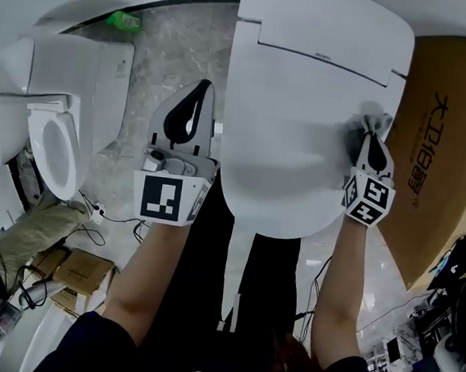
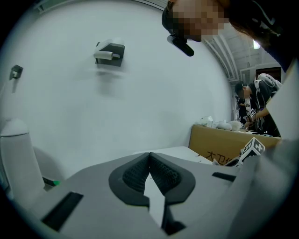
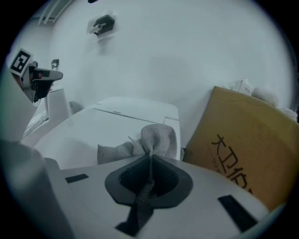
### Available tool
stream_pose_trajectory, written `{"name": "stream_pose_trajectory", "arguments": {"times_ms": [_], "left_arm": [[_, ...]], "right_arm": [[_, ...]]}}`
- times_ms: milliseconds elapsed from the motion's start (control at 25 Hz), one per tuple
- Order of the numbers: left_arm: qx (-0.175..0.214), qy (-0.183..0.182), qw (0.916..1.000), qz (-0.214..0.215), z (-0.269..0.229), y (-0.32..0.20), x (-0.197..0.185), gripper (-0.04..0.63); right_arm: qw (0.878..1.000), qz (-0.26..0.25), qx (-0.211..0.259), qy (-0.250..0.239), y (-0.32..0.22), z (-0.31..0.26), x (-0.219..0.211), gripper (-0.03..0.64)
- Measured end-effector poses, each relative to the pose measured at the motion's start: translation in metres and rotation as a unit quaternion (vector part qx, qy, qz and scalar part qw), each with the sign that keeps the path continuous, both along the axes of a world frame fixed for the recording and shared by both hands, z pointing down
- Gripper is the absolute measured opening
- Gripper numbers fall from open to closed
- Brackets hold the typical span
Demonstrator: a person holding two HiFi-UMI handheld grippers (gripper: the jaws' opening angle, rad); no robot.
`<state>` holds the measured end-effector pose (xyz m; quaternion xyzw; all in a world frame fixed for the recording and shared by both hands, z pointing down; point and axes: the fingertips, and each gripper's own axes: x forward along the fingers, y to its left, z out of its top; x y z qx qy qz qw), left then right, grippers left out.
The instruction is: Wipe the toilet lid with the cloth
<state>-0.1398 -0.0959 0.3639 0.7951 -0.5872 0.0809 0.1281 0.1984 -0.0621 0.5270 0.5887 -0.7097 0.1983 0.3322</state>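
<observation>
A white toilet with its lid (image 1: 301,122) closed fills the middle of the head view. My right gripper (image 1: 371,139) is shut on a grey cloth (image 1: 368,123), which lies against the lid's right side. In the right gripper view the cloth (image 3: 152,140) bunches out past the closed jaws onto the lid (image 3: 98,130). My left gripper (image 1: 192,107) hovers off the lid's left edge, above the floor, shut with nothing between its jaws. The left gripper view shows its pads (image 2: 161,172) pressed together, the lid (image 2: 175,154) just beyond.
A brown cardboard box (image 1: 438,148) stands close on the right of the toilet. A second white toilet (image 1: 54,121) stands at the left, with small boxes and cables (image 1: 76,270) on the floor. A paper holder (image 2: 110,52) hangs on the white wall.
</observation>
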Motion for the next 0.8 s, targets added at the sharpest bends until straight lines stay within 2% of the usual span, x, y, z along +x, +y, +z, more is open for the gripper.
{"name": "stream_pose_trajectory", "arguments": {"times_ms": [200, 320, 400, 560, 680, 800], "left_arm": [[0.000, 0.002, 1.0000, -0.001, 0.001, 0.001, -0.004, 0.020], [0.002, 0.000, 1.0000, -0.004, 0.001, 0.002, -0.007, 0.020], [0.004, -0.002, 1.0000, -0.005, 0.002, 0.003, -0.008, 0.020], [0.005, -0.008, 0.9999, -0.011, 0.002, 0.007, -0.018, 0.020], [0.004, -0.014, 0.9997, -0.018, 0.002, 0.010, -0.025, 0.020], [0.004, -0.019, 0.9995, -0.025, 0.001, 0.013, -0.032, 0.020]], "right_arm": [[0.998, 0.064, -0.004, -0.004, 0.010, 0.001, 0.024, 0.034], [0.998, 0.058, -0.003, -0.008, 0.013, 0.001, 0.007, 0.034], [1.000, 0.028, -0.003, -0.012, 0.014, 0.001, -0.017, 0.034], [0.998, -0.065, -0.003, -0.012, 0.015, -0.001, -0.091, 0.034], [0.991, -0.129, -0.003, -0.018, 0.016, -0.004, -0.149, 0.034], [0.980, -0.197, -0.004, -0.019, 0.020, -0.004, -0.204, 0.034]]}}
